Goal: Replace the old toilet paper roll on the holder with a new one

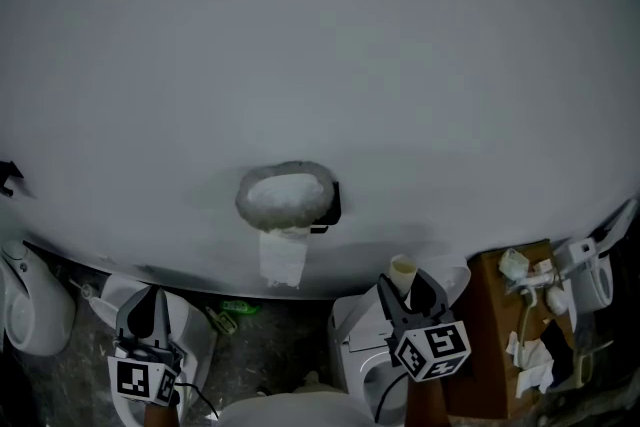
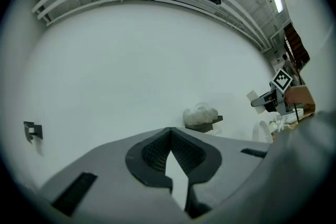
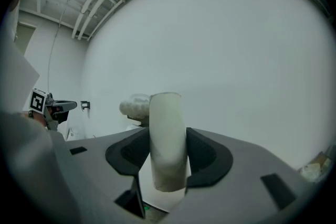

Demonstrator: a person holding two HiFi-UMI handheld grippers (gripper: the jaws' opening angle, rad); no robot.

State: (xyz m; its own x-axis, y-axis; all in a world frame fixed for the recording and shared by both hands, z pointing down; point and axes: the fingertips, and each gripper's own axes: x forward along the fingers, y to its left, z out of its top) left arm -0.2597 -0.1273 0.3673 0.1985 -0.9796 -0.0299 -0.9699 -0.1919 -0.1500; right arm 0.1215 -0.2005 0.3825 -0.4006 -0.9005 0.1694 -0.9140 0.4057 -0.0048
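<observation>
A white toilet paper roll (image 1: pixel 285 197) sits on a black wall holder (image 1: pixel 333 205), with a sheet (image 1: pixel 283 257) hanging down from it. My right gripper (image 1: pixel 405 287) is below and to the right of the holder, shut on a bare pale cardboard tube (image 1: pixel 402 269). In the right gripper view the tube (image 3: pixel 167 139) stands upright between the jaws, and the roll (image 3: pixel 134 106) is beyond it to the left. My left gripper (image 1: pixel 152 303) is low at the left, shut and empty. In the left gripper view the roll (image 2: pixel 200 114) is ahead and slightly right.
A brown wooden stand (image 1: pixel 500 335) with crumpled paper and small items is at the lower right. A white toilet (image 1: pixel 355 345) is below the holder, and another white fixture (image 1: pixel 30 305) is at the left. A small black hook (image 2: pixel 32 131) is on the wall.
</observation>
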